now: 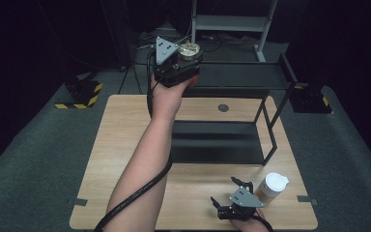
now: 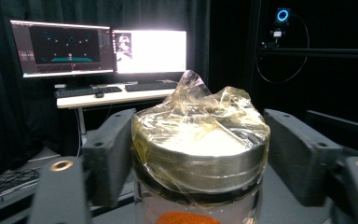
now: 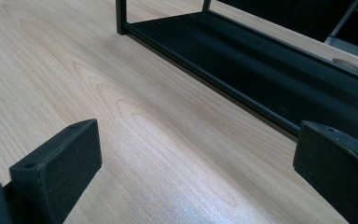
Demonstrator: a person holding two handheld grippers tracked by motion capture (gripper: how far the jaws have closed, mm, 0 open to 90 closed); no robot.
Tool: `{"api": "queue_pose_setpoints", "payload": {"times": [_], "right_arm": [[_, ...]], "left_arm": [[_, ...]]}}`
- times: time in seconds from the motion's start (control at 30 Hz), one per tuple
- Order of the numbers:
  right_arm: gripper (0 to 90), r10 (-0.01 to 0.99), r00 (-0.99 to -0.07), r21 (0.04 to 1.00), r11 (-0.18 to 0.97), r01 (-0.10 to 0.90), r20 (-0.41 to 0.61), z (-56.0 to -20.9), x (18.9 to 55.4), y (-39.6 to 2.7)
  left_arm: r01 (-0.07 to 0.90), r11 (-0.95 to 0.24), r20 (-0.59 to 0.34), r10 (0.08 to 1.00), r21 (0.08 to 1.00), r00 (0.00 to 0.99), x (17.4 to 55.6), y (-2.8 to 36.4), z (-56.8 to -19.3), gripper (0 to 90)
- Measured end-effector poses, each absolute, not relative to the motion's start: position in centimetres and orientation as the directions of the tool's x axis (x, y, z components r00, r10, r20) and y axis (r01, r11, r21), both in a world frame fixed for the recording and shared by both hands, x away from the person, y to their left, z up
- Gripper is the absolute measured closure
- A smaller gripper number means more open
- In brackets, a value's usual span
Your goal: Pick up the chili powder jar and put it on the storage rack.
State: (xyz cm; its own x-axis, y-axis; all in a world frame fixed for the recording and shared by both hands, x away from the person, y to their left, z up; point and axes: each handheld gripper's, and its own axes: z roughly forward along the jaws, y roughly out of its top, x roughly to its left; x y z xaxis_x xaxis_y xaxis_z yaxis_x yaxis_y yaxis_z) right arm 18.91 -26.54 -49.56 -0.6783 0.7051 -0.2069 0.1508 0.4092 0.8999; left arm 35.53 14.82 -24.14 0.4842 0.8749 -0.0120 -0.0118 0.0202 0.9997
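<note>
My overhead camera looks forward and down on the light wooden table [image 1: 125,140]. My right gripper camera skims that table [image 3: 135,121], facing the black metal shelf rack [image 3: 270,65], also seen from above [image 1: 232,130]. My left one faces two lit monitors [image 2: 102,44].

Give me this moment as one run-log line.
left hand-held gripper: raised at the black shelf rack's top tier, jar between its jaws | right hand-held gripper: open, low over table

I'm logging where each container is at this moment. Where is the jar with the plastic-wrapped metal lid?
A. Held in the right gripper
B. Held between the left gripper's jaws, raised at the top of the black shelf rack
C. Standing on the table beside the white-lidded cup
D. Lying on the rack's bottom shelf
B: the left gripper view shows the jar between the jaws of the left gripper, and the high view shows it raised at the top shelf of the black shelf rack.
</note>
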Motion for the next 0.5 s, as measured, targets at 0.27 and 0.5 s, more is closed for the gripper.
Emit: {"api": "queue_pose_setpoints", "payload": {"times": [0.27,0.5], "right_arm": [[0.0,0.704,-0.679,0.899,0.41,0.151,-0.207,-49.6,18.9,-26.5],[0.0,0.704,-0.679,0.899,0.411,0.15,-0.208,-49.6,18.9,-26.5]], "left_arm": [[-0.01,0.021,-0.014,0.883,1.0,0.469,34.9,14.2,-24.1,0.5],[-0.012,0.021,-0.013,0.885,1.0,0.466,34.0,14.1,-24.2,0.4]]}}
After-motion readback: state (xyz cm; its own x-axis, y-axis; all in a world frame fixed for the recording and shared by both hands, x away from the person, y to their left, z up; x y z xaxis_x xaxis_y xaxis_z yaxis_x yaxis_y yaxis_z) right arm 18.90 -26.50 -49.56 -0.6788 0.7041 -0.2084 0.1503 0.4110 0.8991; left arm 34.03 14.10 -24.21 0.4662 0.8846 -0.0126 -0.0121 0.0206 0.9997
